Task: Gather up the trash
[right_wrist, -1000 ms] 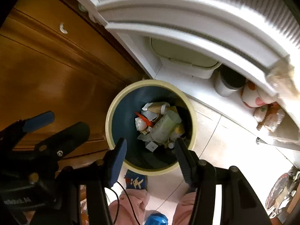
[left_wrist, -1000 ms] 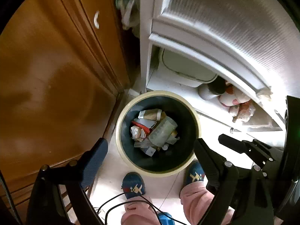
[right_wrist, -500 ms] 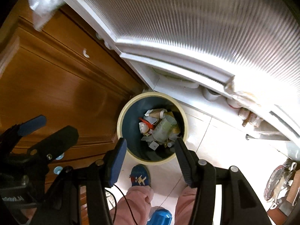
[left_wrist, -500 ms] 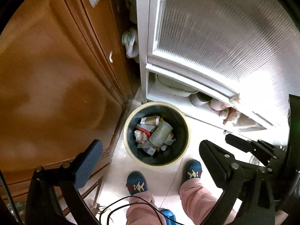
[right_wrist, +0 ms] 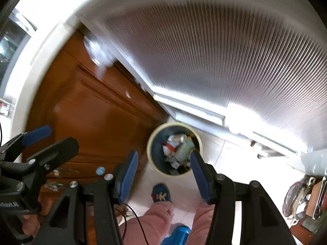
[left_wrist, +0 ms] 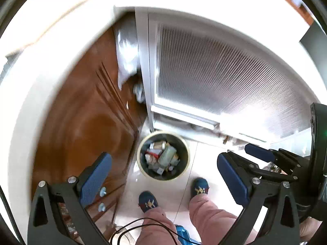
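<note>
A round trash bin (left_wrist: 185,145) with a cream rim and dark inside stands on the tiled floor far below, holding several pieces of crumpled trash (left_wrist: 161,156). It also shows in the right wrist view (right_wrist: 151,143) with the trash (right_wrist: 177,150) inside. My left gripper (left_wrist: 161,175) is open and empty, high above the bin. My right gripper (right_wrist: 163,171) is open and empty, also high above it. Each gripper shows at the edge of the other's view.
A brown wooden cabinet (left_wrist: 81,126) stands left of the bin. A white door with ribbed glass (left_wrist: 224,77) rises behind it. The person's feet in blue slippers (left_wrist: 199,185) stand on the tiles by the bin. Clutter (right_wrist: 304,196) sits at the right.
Both grippers have risen well away from the bin, which now looks much smaller. Both stay open and empty. The trash in the bin has not moved.
</note>
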The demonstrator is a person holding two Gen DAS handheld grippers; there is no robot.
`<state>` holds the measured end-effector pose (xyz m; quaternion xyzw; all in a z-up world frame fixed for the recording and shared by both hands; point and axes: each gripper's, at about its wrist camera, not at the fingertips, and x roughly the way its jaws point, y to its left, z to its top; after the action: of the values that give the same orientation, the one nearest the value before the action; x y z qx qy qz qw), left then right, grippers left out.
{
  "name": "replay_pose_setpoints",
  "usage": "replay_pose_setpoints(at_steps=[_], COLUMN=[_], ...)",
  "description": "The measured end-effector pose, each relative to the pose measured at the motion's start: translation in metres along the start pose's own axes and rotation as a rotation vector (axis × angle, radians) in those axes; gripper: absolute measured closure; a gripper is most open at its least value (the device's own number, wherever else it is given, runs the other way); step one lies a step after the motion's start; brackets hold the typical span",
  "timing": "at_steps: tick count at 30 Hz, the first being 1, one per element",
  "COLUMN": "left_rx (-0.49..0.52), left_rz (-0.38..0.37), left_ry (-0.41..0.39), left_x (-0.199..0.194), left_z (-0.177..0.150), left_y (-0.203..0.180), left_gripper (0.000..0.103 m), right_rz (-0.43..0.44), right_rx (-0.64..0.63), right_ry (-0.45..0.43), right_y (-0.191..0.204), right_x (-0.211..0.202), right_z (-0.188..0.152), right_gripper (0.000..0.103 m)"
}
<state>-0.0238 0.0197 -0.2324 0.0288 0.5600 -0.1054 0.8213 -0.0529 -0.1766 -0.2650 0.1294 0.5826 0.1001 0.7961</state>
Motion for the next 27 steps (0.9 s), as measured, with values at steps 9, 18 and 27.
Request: replay_pose_setpoints(at_steps=[9, 18, 27], left_rx=[0.034, 0.080, 0.060], left_rz=[0.019, 0.019, 0.001], left_ry=[-0.106, -0.224, -0.332], left_x=[-0.087, -0.159, -0.222], left_z=[0.038, 0.063, 0.084], left_y=[-0.008, -0.024, -0.035], left_gripper=[0.001, 0.001, 0.001], right_rz=[0.013, 0.003, -0.054], right_rx=[-0.072, -0.076, -0.049], right_ry=[-0.162, -0.303, -0.469], right_y=[0.028, 0.040, 0.062], right_x=[-0.098, -0.182, -0.263], right_z=[0.030, 0.055, 0.061], right_gripper=[0.049, 0.049, 0.041])
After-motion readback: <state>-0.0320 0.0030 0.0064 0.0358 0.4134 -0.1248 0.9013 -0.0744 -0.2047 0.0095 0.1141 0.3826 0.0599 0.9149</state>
